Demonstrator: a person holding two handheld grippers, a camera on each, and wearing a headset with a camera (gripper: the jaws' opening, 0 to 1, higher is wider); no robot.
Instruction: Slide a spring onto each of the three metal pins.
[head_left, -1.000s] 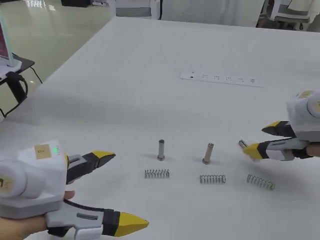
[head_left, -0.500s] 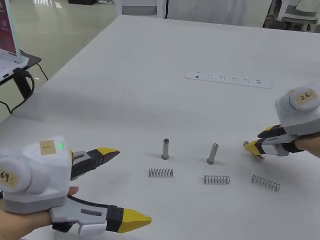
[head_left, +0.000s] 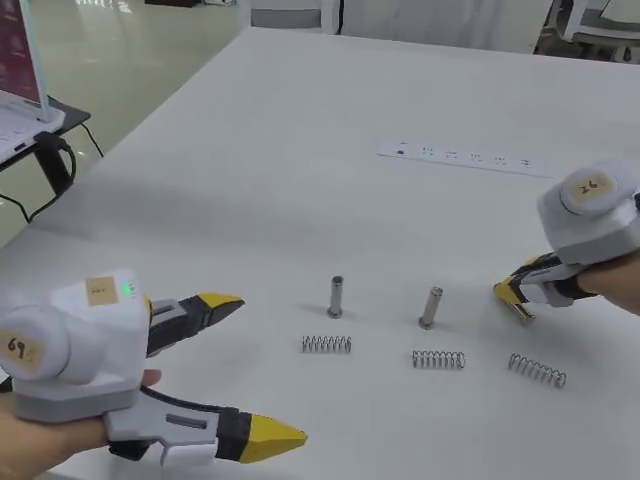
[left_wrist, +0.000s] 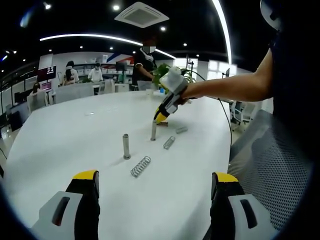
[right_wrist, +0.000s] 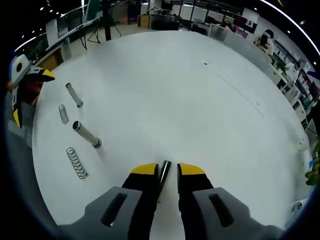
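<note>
Nothing threaded yet; three springs (head_left: 439, 359) lie on the tabletop (head_left: 300, 180) by two upright pins (head_left: 336, 297). The right tongs (right_wrist: 168, 170) clamp the third pin (right_wrist: 163, 176); the left tongs (head_left: 262, 368) gape empty.

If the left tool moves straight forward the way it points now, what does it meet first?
Probably the nearest spring, lying ahead of the open left tool; an upright metal pin stands just beyond it. Height is unclear, so the tool might pass over it.
</note>
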